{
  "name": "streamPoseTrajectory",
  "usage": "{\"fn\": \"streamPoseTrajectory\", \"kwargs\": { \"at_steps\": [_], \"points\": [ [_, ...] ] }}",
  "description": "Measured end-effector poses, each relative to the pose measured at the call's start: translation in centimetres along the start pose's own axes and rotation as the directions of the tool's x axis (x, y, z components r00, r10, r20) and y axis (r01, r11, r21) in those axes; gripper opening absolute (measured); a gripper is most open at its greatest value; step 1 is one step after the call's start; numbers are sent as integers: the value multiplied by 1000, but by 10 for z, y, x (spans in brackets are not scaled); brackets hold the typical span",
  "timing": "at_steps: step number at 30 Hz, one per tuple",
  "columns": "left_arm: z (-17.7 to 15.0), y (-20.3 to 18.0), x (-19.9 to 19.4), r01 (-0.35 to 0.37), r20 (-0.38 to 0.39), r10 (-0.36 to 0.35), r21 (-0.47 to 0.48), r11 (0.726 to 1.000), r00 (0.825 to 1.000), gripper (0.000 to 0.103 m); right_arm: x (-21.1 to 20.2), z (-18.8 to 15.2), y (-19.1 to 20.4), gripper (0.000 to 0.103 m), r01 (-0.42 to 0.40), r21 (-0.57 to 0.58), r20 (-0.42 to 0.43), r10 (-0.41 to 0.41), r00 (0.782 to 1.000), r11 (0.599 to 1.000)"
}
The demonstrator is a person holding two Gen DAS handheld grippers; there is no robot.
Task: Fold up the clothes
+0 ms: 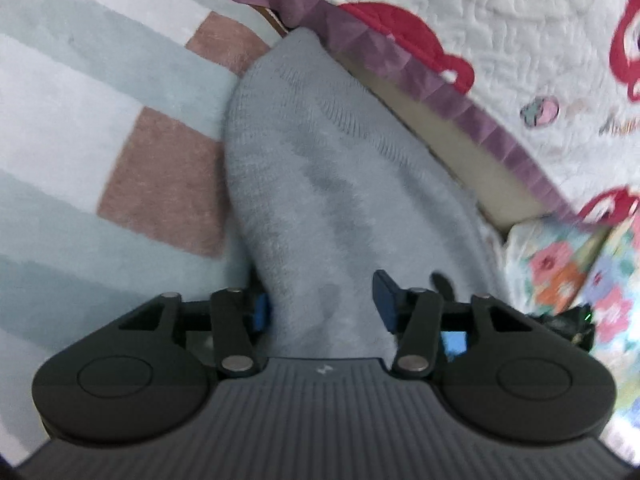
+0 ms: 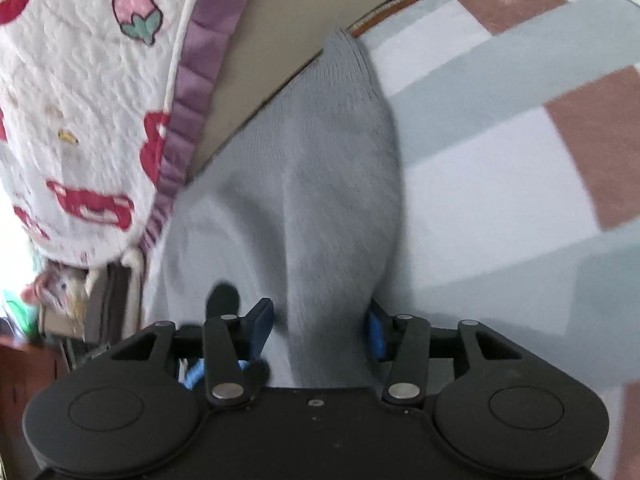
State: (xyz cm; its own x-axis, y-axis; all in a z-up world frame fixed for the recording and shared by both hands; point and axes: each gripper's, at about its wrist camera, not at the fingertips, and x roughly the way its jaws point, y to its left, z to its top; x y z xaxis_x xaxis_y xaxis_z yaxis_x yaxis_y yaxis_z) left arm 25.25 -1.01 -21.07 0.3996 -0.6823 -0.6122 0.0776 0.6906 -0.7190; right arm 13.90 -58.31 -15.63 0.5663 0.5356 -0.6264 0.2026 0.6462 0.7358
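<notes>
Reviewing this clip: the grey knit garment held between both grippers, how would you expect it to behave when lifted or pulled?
The grey knit garment is probably floppy: it hangs in soft folds from the left gripper and the right gripper alike. Its fuzzy, loose knit suggests it is light and may stretch under tension. The texture likely grips the fingers rather than slipping.

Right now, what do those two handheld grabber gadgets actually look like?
Both are matte black: round discs either side, linkage bars with silver pivot pins, blue pads on the jaws. The left gripper has a ribbed grey body; the right gripper a plain black one.
</notes>
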Motion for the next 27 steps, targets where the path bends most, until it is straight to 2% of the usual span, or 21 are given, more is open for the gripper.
{"fn": "streamPoseTrajectory", "kwargs": {
  "at_steps": [1, 2, 3, 4, 5, 8, 10, 14, 16, 18, 21, 23, 27],
  "points": [
    [2, -2, 3, 2, -6, -2, -6, 1000, 1000, 49, 5, 0, 4, 29, 11, -16, -9, -11, 1000, 1000],
    [4, -9, 9, -25, -21, 26, 33, 999, 999, 37, 9, 1, 8, 17, 22, -31, -16, -23, 1000, 999],
    [4, -20, 12, -90, -36, 95, 112, 990, 995, 7, 10, 1, 12, 17, 34, -43, -13, -34, 999, 999],
    [2, -29, 12, -136, -39, 145, 172, 976, 989, 8, 11, 1, 17, 17, 41, -55, -7, -42, 999, 998],
    [0, -33, 7, -113, -33, 120, 163, 980, 992, 8, 8, 0, 22, 17, 25, -70, 20, -23, 1000, 997],
    [0, -38, -23, 13, 12, -14, 75, 997, 1000, 7, -14, -1, 32, 16, -45, -27, 122, 48, 991, 999],
    [-1, -50, -48, 56, 50, -61, 88, 995, 997, 6, -36, -3, 37, 16, -86, -25, 184, 89, 979, 996],
    [-17, -74, -105, 180, 80, -189, 103, 978, 979, 6, -80, -15, 61, 15, -108, -98, 235, 129, 963, 989],
    [-36, -81, -139, 216, 102, -228, 111, 970, 968, 6, -108, -32, 70, 15, -144, -134, 263, 175, 949, 981],
    [-58, -78, -170, 234, 112, -245, 105, 966, 963, 6, -135, -51, 73, 15, -152, -151, 300, 192, 935, 977],
    [-90, -74, -187, 205, 76, -213, 100, 974, 974, 6, -172, -80, 68, 15, -160, -146, 330, 201, 922, 976],
    [-111, -72, -196, 183, 51, -189, 97, 978, 981, 6, -184, -97, 65, 15, -156, -147, 315, 196, 929, 977],
    [-150, -69, -214, 142, -1, -143, 93, 985, 990, 6, -188, -124, 69, 16, -111, -139, 246, 143, 959, 984]
  ]
}}
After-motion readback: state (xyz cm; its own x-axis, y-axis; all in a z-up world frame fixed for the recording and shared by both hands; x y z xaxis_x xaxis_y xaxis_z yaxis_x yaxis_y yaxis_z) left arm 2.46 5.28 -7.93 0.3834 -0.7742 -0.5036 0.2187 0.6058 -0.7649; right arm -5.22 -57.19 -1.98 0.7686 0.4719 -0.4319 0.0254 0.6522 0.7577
